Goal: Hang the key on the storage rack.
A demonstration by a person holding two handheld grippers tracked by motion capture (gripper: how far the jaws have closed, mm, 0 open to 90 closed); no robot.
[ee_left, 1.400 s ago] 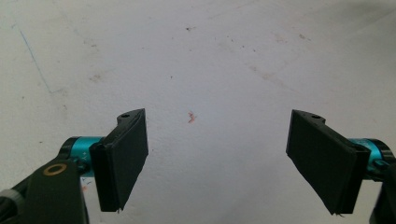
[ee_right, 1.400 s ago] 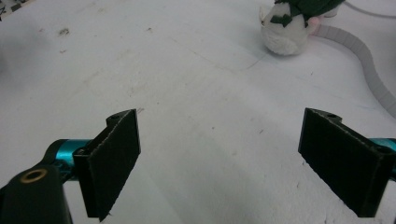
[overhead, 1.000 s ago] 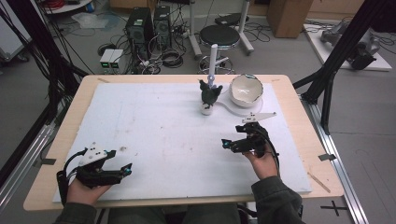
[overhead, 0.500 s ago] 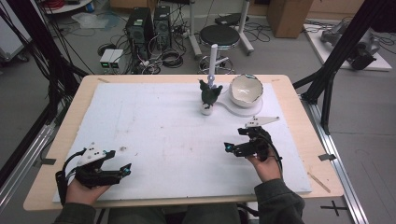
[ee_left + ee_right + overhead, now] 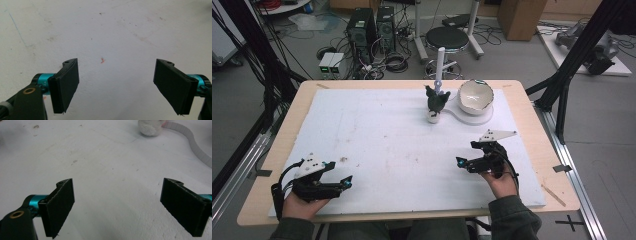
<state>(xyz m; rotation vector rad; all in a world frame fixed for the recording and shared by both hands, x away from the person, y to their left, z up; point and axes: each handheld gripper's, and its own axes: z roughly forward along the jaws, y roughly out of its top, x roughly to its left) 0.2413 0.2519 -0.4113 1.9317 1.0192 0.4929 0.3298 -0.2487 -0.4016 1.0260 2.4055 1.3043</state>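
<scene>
Both pairs of jaws stand wide apart with nothing between them. The left gripper (image 5: 346, 181) and right gripper (image 5: 460, 162) rest low on the white board (image 5: 377, 140), well apart from the small potted plant (image 5: 435, 102) and the white bowl (image 5: 475, 96) at the far edge. Judging by this, no handling has begun.

From above, the small dark green figure (image 5: 436, 99) on a white base was too small to make out. In the right gripper view, the fuzzy white round base (image 5: 151, 127) and the curving white strip (image 5: 193, 140) ran off the frame's edge.
</scene>
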